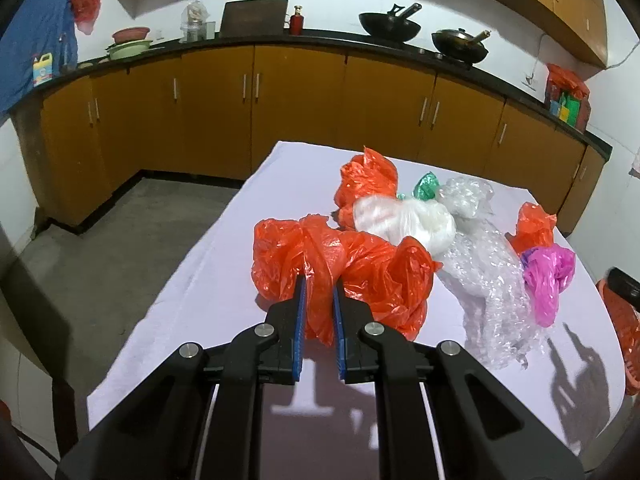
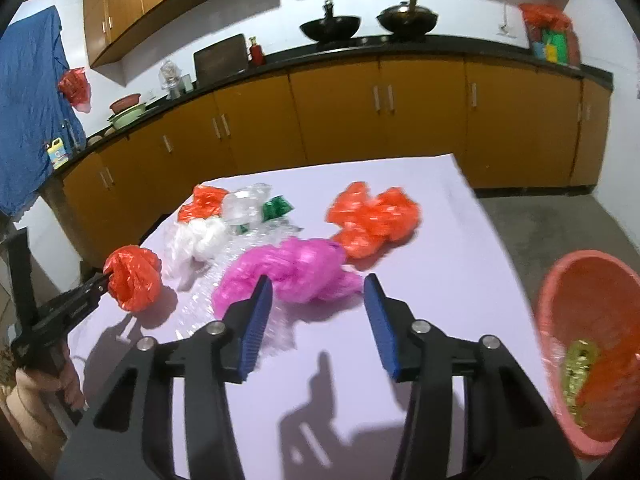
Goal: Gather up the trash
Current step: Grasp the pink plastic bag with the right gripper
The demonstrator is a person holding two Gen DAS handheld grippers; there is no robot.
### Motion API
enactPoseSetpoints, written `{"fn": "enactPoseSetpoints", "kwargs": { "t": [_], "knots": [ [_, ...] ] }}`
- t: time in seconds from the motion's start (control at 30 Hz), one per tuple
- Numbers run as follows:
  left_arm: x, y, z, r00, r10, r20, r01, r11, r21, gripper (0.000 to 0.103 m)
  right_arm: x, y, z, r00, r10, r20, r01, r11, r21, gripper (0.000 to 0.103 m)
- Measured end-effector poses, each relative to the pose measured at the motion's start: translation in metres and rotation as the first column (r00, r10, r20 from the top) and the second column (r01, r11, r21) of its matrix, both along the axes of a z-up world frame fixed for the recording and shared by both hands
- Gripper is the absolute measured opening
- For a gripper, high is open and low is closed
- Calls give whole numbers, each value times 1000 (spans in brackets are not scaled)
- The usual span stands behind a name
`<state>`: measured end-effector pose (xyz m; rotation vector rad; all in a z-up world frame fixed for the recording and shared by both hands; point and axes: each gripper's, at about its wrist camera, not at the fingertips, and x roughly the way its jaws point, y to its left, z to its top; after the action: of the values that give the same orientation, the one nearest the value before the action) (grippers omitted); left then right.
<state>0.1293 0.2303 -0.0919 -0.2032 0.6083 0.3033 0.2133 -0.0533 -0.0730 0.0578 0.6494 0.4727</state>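
Observation:
My left gripper [image 1: 319,284] is shut on a crumpled orange plastic bag [image 1: 372,276] near the table's left side; the same bag shows in the right wrist view [image 2: 134,278], held by the left gripper [image 2: 105,278]. My right gripper [image 2: 318,286] is open and empty, its blue pads on either side of a pink plastic bag [image 2: 292,268]. Another orange bag [image 2: 374,218], a white bag [image 2: 200,236], bubble wrap [image 1: 488,280], a green scrap [image 2: 276,208] and a further orange bag [image 2: 202,200] lie on the table.
A pink basket [image 2: 552,312] with a gold wrapper and orange plastic inside stands at the table's right edge. The table [image 2: 400,400] has a pale lilac cloth. Wooden cabinets and a black counter with woks [image 1: 390,26] run behind.

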Motion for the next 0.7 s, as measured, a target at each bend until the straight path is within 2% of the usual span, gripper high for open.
{"fn": "enactPoseSetpoints", "kwargs": {
  "t": [0.27, 0.4, 0.5, 0.57, 0.67, 0.7],
  "knots": [
    [-4, 7, -3, 1000, 11, 1, -11, 1000, -17, 13, 32, 23, -17, 996, -14, -89, 17, 1000, 24, 45],
    [-4, 7, -2, 1000, 13, 7, -13, 1000, -20, 13, 40, 24, -27, 991, -17, -130, 21, 999, 31, 37],
    [-4, 7, -2, 1000, 11, 11, -10, 1000, -21, 13, 39, 25, -29, 992, -15, -124, 18, 1000, 23, 31],
    [-4, 6, -1, 1000, 9, 14, -9, 1000, -21, 13, 37, 25, -29, 994, -11, -113, 12, 1000, 15, 23],
    [-5, 4, 1, 1000, 7, 20, -7, 1000, -23, 13, 34, 26, -28, 995, -5, -98, 5, 1000, 3, 17],
    [-5, 4, 1, 1000, 7, 22, -6, 1000, -23, 13, 33, 25, -28, 995, -4, -95, 4, 1000, 0, 10]
  ]
}}
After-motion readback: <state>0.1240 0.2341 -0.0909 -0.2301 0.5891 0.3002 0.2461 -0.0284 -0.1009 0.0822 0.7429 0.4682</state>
